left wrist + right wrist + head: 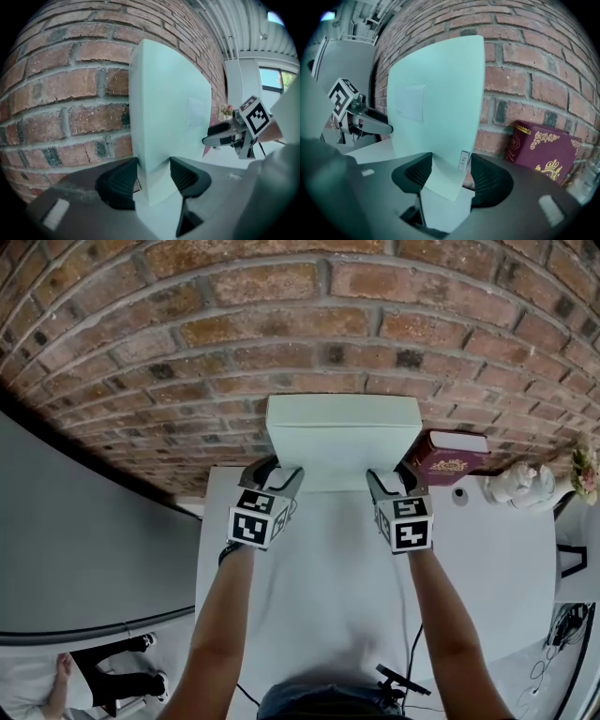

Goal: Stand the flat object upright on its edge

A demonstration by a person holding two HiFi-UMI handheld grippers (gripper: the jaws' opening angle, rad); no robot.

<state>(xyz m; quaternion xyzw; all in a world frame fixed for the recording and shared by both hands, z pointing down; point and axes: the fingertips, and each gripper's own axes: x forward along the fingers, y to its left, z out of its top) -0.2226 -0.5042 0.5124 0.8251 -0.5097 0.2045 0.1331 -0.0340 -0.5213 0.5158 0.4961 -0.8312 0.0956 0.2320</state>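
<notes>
A flat white box [342, 432] stands upright on its long edge at the far end of the white table [319, 587], its back close to the brick wall [281, 324]. My left gripper [272, 471] is shut on the box's lower left corner; in the left gripper view both pads [123, 180] press on the box [168, 108]. My right gripper [394, 480] is at the lower right corner. In the right gripper view the box [436, 103] sits between its jaws, the left pad [417, 174] against the face and the other close on the back edge.
A maroon book with gold ornament [450, 461] [543, 150] leans on the wall right of the box. A white figurine [520, 486] stands further right. A black cable [412, 652] runs along the table's near right. A person's legs [103, 676] show on the floor at lower left.
</notes>
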